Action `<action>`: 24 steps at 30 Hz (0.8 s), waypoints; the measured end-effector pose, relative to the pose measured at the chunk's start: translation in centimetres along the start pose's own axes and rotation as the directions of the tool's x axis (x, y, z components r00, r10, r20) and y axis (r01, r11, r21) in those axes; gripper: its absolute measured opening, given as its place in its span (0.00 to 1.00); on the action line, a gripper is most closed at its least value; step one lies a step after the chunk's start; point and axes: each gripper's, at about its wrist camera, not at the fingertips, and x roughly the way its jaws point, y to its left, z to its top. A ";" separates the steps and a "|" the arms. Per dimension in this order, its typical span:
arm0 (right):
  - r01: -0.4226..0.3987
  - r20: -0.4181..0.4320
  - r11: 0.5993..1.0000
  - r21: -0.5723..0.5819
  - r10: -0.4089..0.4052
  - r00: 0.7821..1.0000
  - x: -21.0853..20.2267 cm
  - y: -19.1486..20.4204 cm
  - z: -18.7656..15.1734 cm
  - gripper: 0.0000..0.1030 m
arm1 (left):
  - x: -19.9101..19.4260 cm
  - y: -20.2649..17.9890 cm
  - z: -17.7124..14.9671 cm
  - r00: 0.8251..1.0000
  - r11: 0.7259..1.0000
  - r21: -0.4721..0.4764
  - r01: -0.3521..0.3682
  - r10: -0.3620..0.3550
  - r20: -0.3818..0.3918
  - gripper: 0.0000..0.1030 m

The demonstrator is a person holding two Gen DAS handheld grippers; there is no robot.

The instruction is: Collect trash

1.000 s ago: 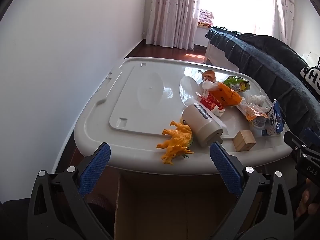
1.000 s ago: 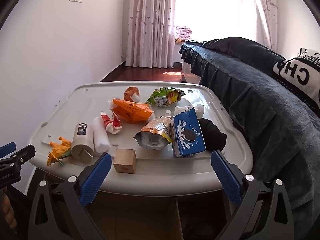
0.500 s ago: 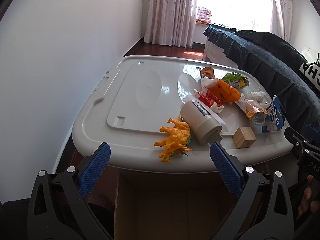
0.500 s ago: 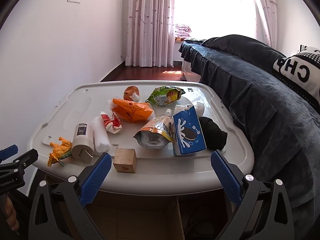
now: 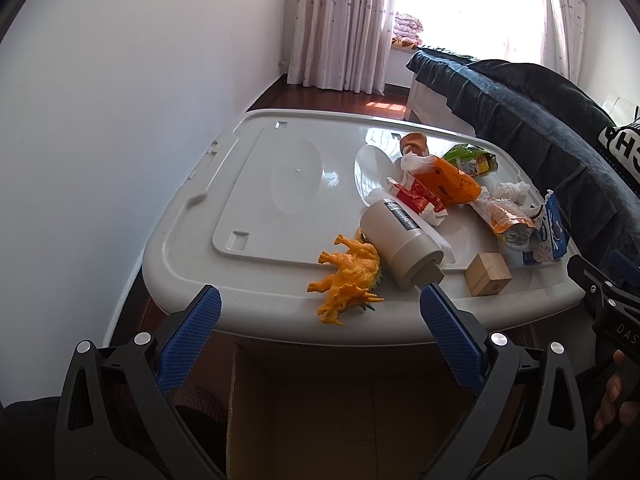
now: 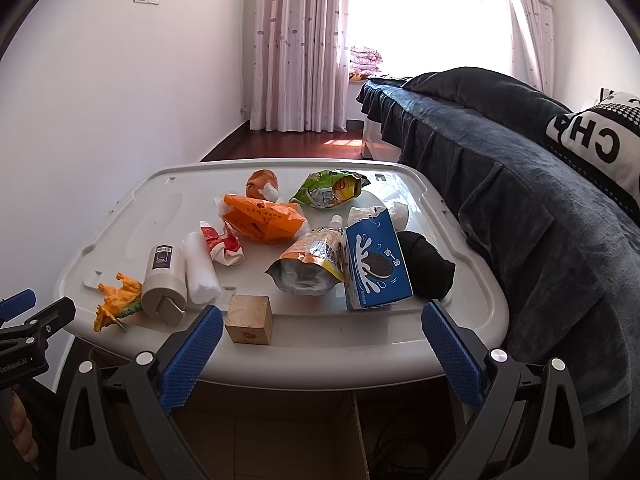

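The left gripper is held with its blue-padded jaws spread wide and empty, short of the near edge of the grey plastic storage-box lid that serves as a table; the right gripper is likewise held released, with nothing between its pads. An open brown cardboard box is seen below the lid's near edge in both views. Nearest the left gripper, an orange toy dinosaur is seen lying against a beige cylindrical bottle on its side. Just ahead of the right gripper a small wooden cube is set, and beyond it the trash is gathered mid-lid: a blue cookie carton standing beside a crumpled foil pouch, an orange wrapper, a red-and-white wrapper and a green snack bag. Only the right wrist view shows the black cloth behind the carton; only the left wrist view shows the bare left half of the lid.
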 end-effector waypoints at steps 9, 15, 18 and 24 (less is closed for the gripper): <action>-0.002 -0.003 1.000 0.002 0.002 1.000 0.1 -0.1 -0.2 0.95 | 0.2 0.0 -0.1 1.000 1.000 -0.001 0.002 -0.002 -0.005 0.94; 0.000 -0.004 1.000 0.001 0.000 1.000 0.1 -0.1 -0.2 0.95 | 0.2 0.1 -0.1 1.000 1.000 -0.001 0.004 -0.004 -0.006 0.94; 0.000 -0.005 1.000 0.002 0.000 1.000 0.1 -0.1 -0.2 0.95 | 0.2 0.1 -0.1 1.000 1.000 -0.001 0.004 -0.004 -0.006 0.94; 0.002 -0.008 1.000 0.002 -0.002 1.000 0.3 -0.1 -0.3 0.95 | 0.3 0.1 -0.1 1.000 1.000 -0.002 0.004 -0.004 -0.006 0.94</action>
